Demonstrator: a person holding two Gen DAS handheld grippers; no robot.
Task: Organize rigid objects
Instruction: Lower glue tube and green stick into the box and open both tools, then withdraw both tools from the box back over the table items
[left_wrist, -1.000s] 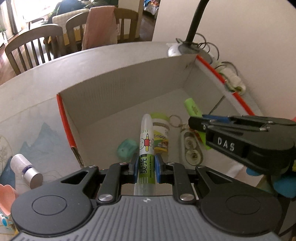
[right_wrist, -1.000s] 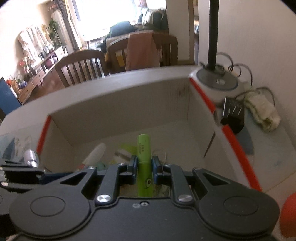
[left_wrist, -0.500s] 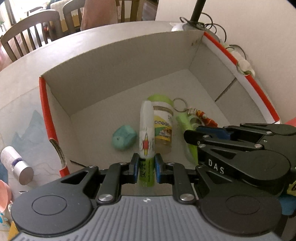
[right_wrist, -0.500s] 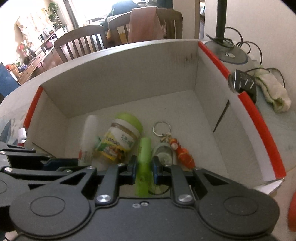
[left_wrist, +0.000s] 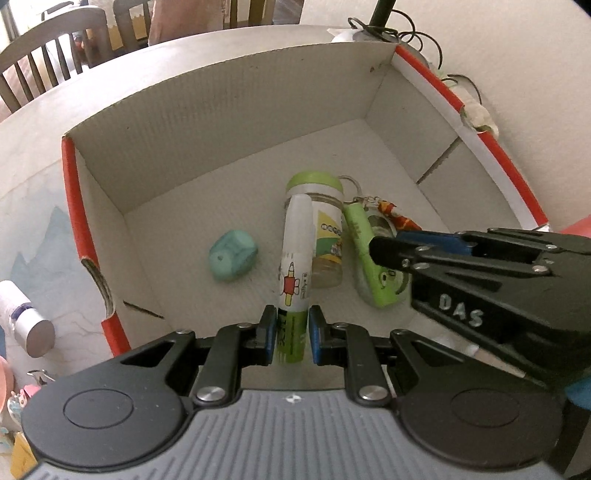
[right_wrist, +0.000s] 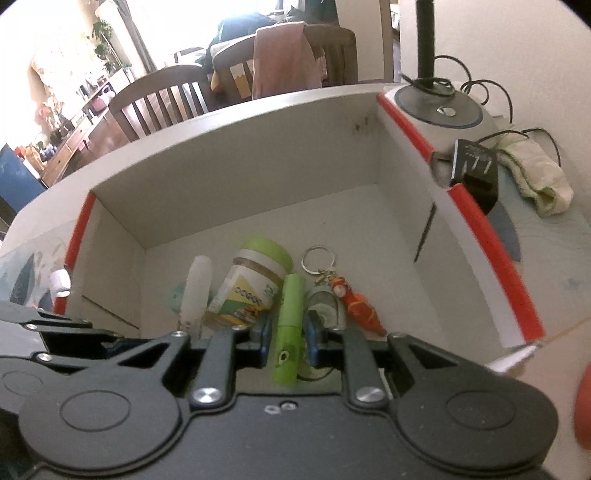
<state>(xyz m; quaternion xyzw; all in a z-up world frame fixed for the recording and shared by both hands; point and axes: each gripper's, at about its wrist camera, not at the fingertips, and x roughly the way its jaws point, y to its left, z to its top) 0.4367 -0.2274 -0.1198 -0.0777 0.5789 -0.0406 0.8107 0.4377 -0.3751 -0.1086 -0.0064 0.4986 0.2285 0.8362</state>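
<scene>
My left gripper (left_wrist: 292, 334) is shut on a white and green glue stick (left_wrist: 295, 266), held over the near part of an open cardboard box (left_wrist: 229, 122) with red edges. My right gripper (right_wrist: 287, 341) has its jaws slightly parted around a green tube (right_wrist: 290, 314) that points into the box; a small gap shows on each side. In the left wrist view the right gripper (left_wrist: 391, 251) reaches in from the right, with the green tube (left_wrist: 369, 258) in it.
In the box lie a green-lidded jar (left_wrist: 321, 221), a teal lump (left_wrist: 232, 254) and a keyring with an orange charm (right_wrist: 351, 299). A white cylinder (left_wrist: 22, 317) lies left of the box. A lamp base (right_wrist: 439, 107), black plug and cloth (right_wrist: 532, 177) sit right.
Both grippers have moved forward and tilted down over the box with their objects. The right gripper's jaws have loosened a little around the green tube.
</scene>
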